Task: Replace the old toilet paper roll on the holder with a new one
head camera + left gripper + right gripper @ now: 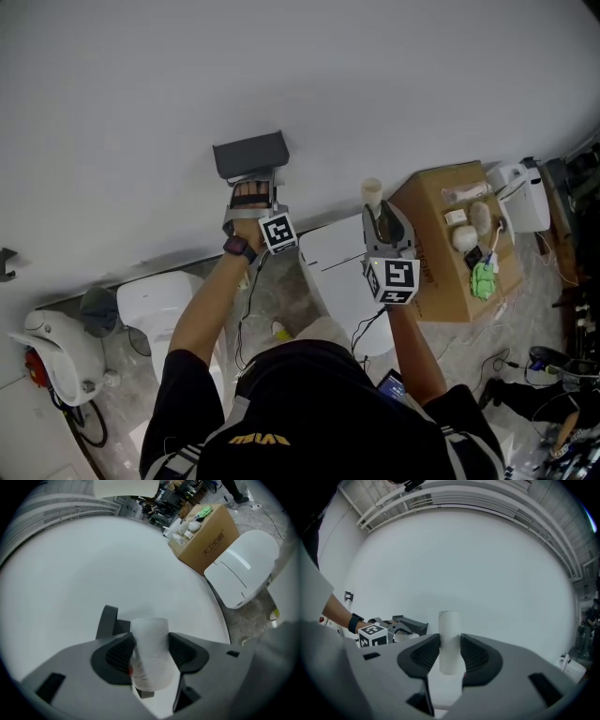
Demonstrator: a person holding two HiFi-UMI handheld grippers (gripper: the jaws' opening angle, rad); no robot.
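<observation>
A dark grey holder [250, 153] hangs on the white wall. My left gripper [250, 195] is right below it, shut on a white toilet paper roll [150, 639] that stands upright between the pads. In the left gripper view the holder's dark arm [108, 620] shows just behind the roll. To the right and apart from the holder, my right gripper [378, 217] is shut on a pale cardboard tube [372, 191], held upright. The right gripper view shows that tube [449, 630] between the pads, with the holder [411, 623] and the left gripper off to the left.
A white toilet [339, 267] stands under my hands, a second one [159, 305] to the left. A cardboard box [441, 272] at the right carries small items, one of them green [483, 279]. Cables lie on the stone floor.
</observation>
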